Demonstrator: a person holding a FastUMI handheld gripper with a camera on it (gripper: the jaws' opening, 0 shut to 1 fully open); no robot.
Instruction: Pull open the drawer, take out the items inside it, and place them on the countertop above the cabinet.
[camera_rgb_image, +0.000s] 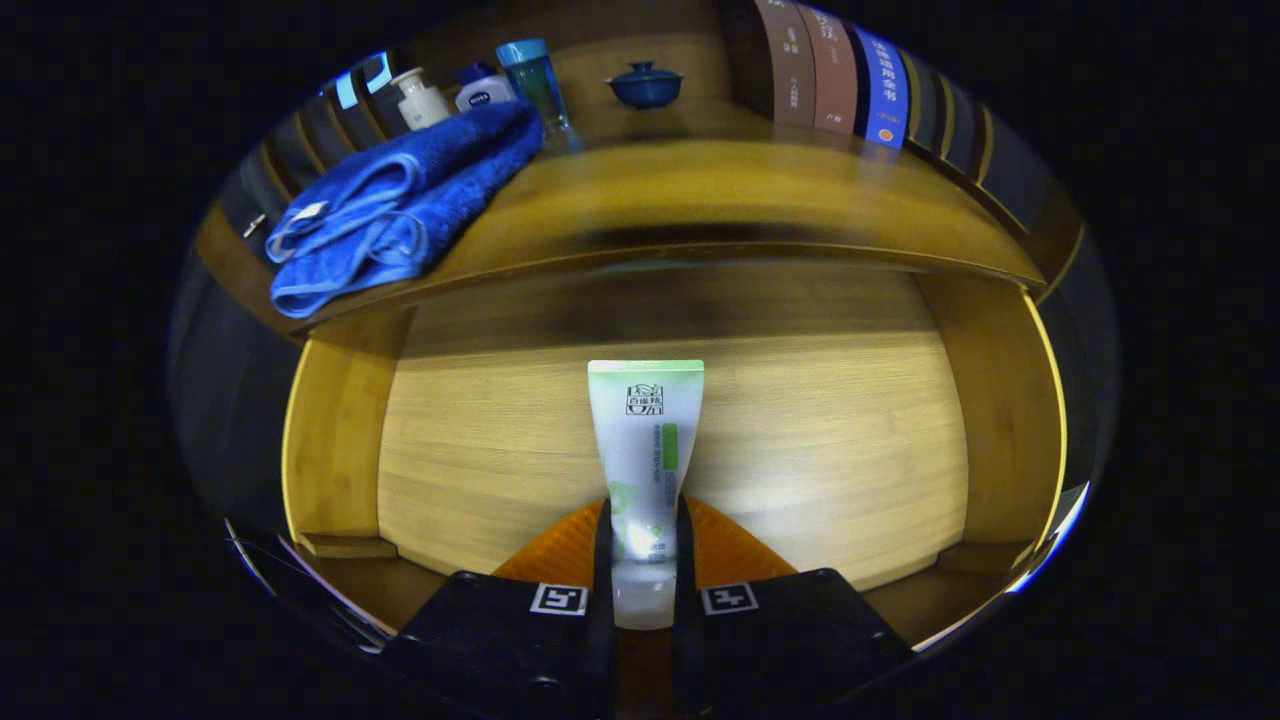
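A white tube with green print (645, 450) stands between my fingers, cap end down, its flat crimped end pointing away over the open wooden drawer (800, 440). My gripper (642, 560) is shut on the tube's lower part, both fingers pressing its sides. The drawer's bamboo floor lies below and beyond the tube. Above the drawer runs the wooden countertop (760, 200), its front edge a little blurred.
A folded blue towel (400, 210) lies on the countertop's left part. Behind it stand a white bottle (420, 98), a small blue-capped jar (483, 90) and a teal bottle (533, 80). A blue lidded bowl (645, 85) sits further back. Books (850, 75) stand at the right.
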